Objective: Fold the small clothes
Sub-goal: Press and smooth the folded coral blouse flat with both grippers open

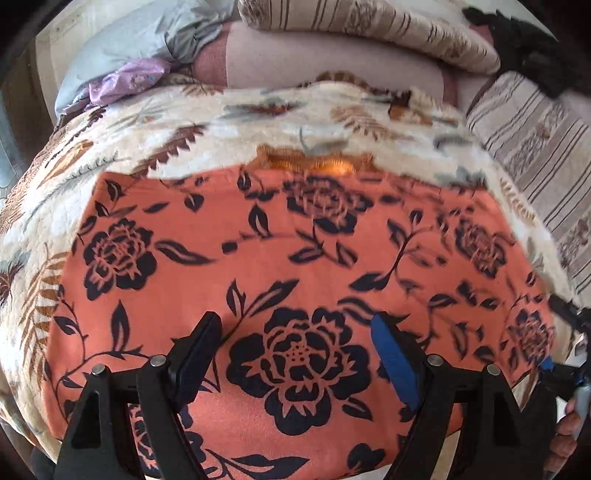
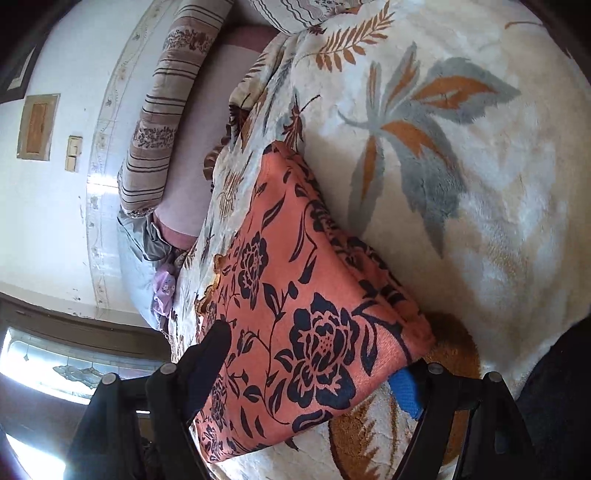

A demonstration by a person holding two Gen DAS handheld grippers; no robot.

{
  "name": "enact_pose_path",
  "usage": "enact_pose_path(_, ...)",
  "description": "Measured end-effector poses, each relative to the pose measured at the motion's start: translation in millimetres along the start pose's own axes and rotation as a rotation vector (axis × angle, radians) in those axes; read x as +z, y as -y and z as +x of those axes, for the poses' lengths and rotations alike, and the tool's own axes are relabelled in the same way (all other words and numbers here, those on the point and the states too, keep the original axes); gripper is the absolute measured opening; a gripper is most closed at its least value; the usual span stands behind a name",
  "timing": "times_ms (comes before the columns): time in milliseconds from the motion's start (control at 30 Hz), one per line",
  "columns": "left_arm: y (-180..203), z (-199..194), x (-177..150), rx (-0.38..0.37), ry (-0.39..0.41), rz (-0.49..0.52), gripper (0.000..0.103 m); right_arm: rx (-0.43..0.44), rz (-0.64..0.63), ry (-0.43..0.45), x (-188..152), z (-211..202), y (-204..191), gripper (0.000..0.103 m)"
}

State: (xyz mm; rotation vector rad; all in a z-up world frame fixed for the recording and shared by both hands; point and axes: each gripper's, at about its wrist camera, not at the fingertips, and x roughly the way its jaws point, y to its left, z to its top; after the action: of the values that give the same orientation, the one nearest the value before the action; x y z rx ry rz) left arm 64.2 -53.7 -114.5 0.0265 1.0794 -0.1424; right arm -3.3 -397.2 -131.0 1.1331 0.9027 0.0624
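An orange cloth with black flowers (image 1: 280, 266) lies spread flat on a cream leaf-patterned blanket (image 1: 155, 122). My left gripper (image 1: 295, 332) is open just above the cloth's near part, jaws wide apart and empty. In the right wrist view the same cloth (image 2: 295, 295) looks folded into layers, its near right corner lying over the blue pad (image 2: 404, 391) of my right gripper (image 2: 314, 369). That gripper's jaws stand wide apart on either side of the cloth's near end. The right gripper also shows at the edge of the left wrist view (image 1: 569, 373).
Striped pillows (image 1: 369, 26) and a pink bolster (image 1: 332, 62) lie at the far side of the bed. A grey-blue cloth (image 1: 129, 48) and a purple bag (image 1: 129, 77) sit at the far left. A white wall (image 2: 55, 221) and window (image 2: 55, 369) lie beyond.
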Motion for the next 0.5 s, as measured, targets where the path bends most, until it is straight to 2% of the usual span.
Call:
enact_pose_path(67, 5.7, -1.6, -2.6, 0.034, 0.061, 0.049, 0.086, -0.001, -0.008, 0.004, 0.0, -1.7, -1.0, 0.081)
enact_pose_path(133, 6.0, -8.6, 1.5, 0.016, 0.041, 0.035, 0.086, -0.014, -0.031, 0.010, 0.7, -4.1, -4.8, 0.079)
enact_pose_path(200, 1.4, -26.3, 4.8, -0.008, 0.111, 0.003, 0.086, -0.033, -0.069, 0.019, 1.2, -5.2, -10.6, 0.071)
enact_pose_path(267, -2.1, -37.1, 5.1, 0.018, 0.177, -0.007, 0.086, -0.043, -0.081, 0.017, 2.2, -4.0, -13.0, 0.069)
enact_pose_path(300, -3.8, -32.4, 4.6, 0.026, 0.167, -0.012, 0.086, -0.051, -0.075, 0.013, 3.1, -1.8, -11.9, 0.069)
enact_pose_path(333, -3.9, -18.2, 3.3, 0.030, 0.102, -0.006, 0.086, -0.066, -0.065, 0.002, 4.1, 1.8, -9.6, 0.069)
enact_pose_path(367, -1.7, 3.8, 0.5, 0.033, -0.011, 0.025, 0.087, -0.068, -0.050, -0.004, 4.8, 4.6, -6.9, 0.069)
enact_pose_path(433, 3.8, 1.9, -1.6, 0.073, 0.072, 0.076, 0.091, -0.066, -0.045, -0.002, 5.9, 5.8, -6.0, 0.069)
enact_pose_path(500, 3.7, -5.2, 3.2, 0.061, 0.039, 0.052, 0.089, -0.067, -0.048, -0.006, 6.2, 5.7, -6.5, 0.069)
